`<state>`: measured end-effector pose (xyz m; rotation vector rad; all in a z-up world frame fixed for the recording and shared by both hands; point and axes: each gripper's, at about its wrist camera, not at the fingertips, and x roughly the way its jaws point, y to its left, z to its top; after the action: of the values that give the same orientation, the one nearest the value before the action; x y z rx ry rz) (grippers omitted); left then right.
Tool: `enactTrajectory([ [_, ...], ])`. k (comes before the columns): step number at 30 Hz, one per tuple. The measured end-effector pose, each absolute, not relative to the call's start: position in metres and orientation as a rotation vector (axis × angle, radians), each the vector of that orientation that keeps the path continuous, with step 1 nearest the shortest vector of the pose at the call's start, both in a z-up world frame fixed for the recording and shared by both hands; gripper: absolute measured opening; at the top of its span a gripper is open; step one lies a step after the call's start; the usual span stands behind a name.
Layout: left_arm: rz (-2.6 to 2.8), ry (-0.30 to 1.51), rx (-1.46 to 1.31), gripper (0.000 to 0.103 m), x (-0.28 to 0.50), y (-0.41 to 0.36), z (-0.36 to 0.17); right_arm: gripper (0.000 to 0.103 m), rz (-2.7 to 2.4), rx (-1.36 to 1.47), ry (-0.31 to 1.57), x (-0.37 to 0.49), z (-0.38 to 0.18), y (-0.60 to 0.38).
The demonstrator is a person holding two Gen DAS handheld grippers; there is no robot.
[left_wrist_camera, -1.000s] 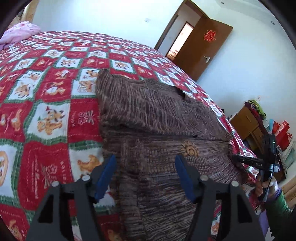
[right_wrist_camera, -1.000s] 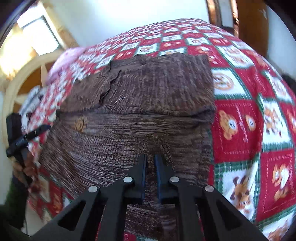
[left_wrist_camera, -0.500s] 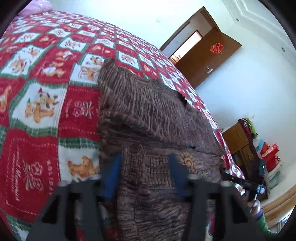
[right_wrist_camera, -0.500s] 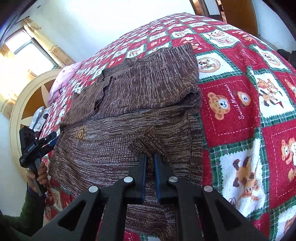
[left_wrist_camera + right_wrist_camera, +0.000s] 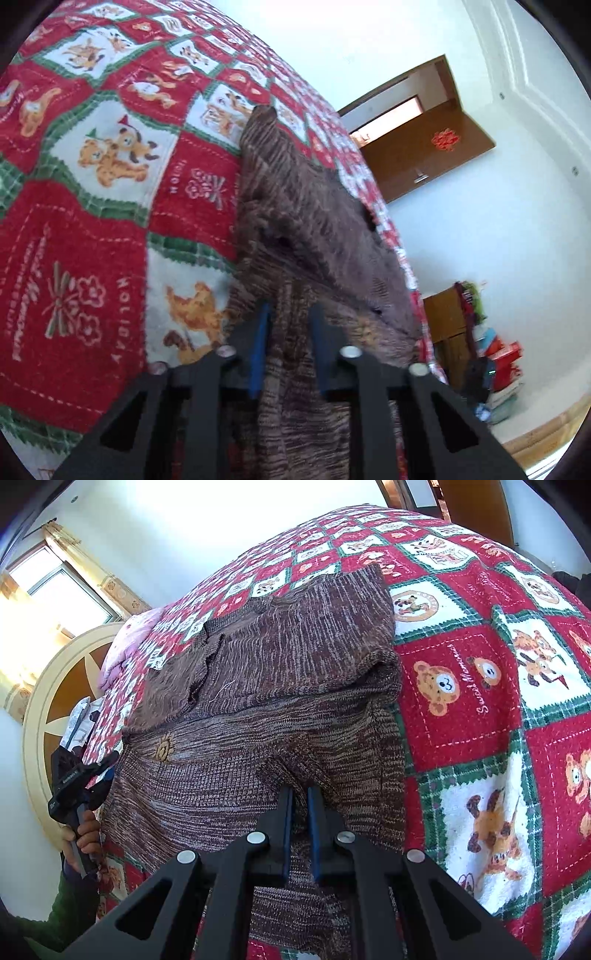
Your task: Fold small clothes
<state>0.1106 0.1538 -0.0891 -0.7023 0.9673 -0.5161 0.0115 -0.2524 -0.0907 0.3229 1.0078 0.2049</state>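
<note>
Left gripper (image 5: pixel 287 325): jaws narrowed onto a raised ridge of the sweater (image 5: pixel 306 221), knit filling the gap and touching both pads. Right gripper (image 5: pixel 298 805): jaws nearly together, clamped on a pinched fold of the sweater's near hem. Sweater lies on the bed (image 5: pixel 480 701), folded top half ahead of both jaws, lower half running under and between them.
</note>
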Motion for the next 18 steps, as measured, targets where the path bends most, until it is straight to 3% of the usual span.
enactTrajectory([
  [3, -0.494, 0.978, -0.73, 0.007, 0.112, 0.156, -0.094, 0.007, 0.208, 0.33, 1.007, 0.011, -0.091, -0.254],
  [8, -0.439, 0.981, -0.513, 0.007, 0.11, 0.136, -0.08, 0.007, 0.212, 0.353, 1.004, 0.011, -0.092, -0.256],
  [14, -0.491, 0.981, -0.333, 0.023, 0.109, 0.112, -0.069, 0.007, 0.212, 0.355, 1.004, 0.011, -0.092, -0.256],
  [18, -0.48, 0.982, -0.226, 0.025, 0.11, 0.102, -0.067, 0.007, 0.213, 0.356, 1.004, 0.011, -0.092, -0.256],
])
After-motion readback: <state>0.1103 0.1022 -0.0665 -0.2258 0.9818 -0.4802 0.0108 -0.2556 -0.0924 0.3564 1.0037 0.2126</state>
